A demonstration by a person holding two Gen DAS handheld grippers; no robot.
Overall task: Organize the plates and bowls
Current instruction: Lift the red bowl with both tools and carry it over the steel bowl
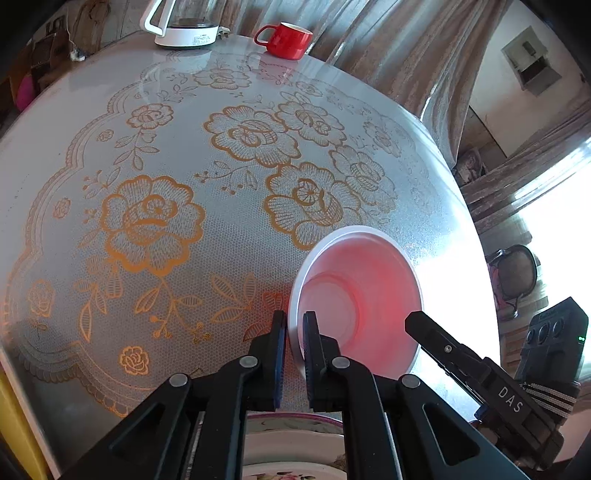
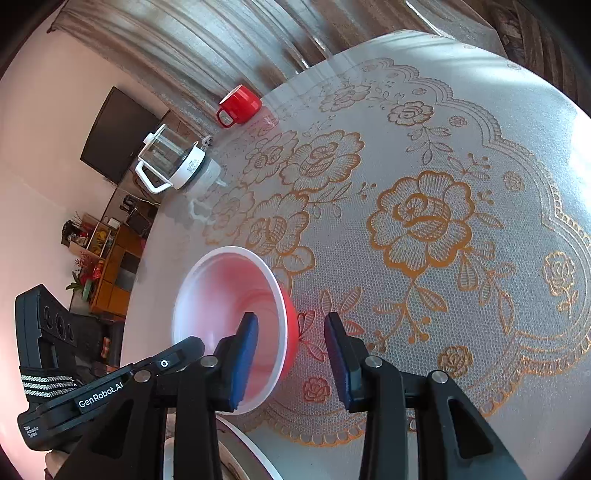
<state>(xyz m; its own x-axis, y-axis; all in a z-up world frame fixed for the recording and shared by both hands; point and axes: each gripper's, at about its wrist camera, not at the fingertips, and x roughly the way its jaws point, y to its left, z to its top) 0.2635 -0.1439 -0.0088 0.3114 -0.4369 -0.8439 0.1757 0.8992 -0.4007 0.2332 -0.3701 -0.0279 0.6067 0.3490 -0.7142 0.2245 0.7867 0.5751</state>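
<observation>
A bowl (image 1: 358, 295), white inside and red outside, is tilted above the table. My left gripper (image 1: 294, 328) is shut on its rim, one finger inside and one outside. In the right wrist view the same bowl (image 2: 225, 310) shows at lower left. My right gripper (image 2: 291, 332) is open, its left finger inside the bowl and its right finger outside, astride the rim without gripping. A floral plate (image 1: 295, 450) lies below the left gripper, mostly hidden; a white plate rim (image 2: 255, 450) shows under the right one.
The round table (image 1: 110, 129) has a lace-pattern cloth with gold roses. A red mug (image 1: 286, 38) and a glass kettle (image 1: 184, 29) stand at its far edge, also in the right wrist view as mug (image 2: 240, 105) and kettle (image 2: 173, 162). Curtains hang behind.
</observation>
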